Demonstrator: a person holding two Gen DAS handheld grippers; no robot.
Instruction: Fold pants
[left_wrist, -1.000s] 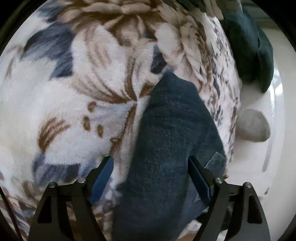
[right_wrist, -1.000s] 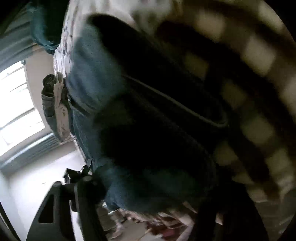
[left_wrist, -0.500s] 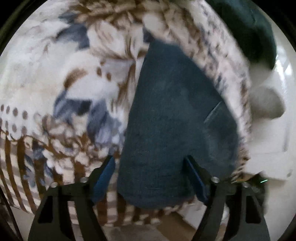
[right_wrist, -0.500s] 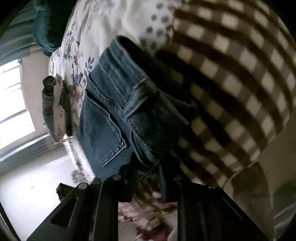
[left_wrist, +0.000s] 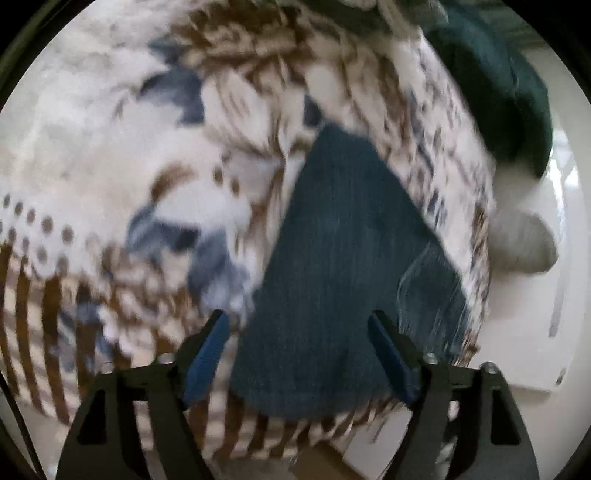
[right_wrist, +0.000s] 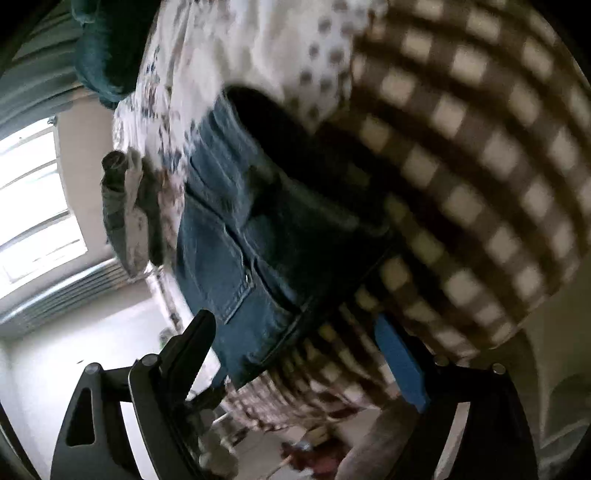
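Your left gripper (left_wrist: 297, 334) hangs above the blue denim pants (left_wrist: 340, 258), its jaws opening wide with the leg end seen between the blue pads, which do not press on the cloth, so it holds nothing. The pants lie flat on a blanket (left_wrist: 110, 166) with a brown and blue flower print, close to its right edge and reaching down to its striped near edge. A dark green cushion (left_wrist: 509, 96) rests at the far right corner. Your right gripper (right_wrist: 295, 332) is also opening, its fingers set well apart over the waistband and pocket of the pants (right_wrist: 221, 266); the pads look clear of the denim, though blur makes that hard to tell.
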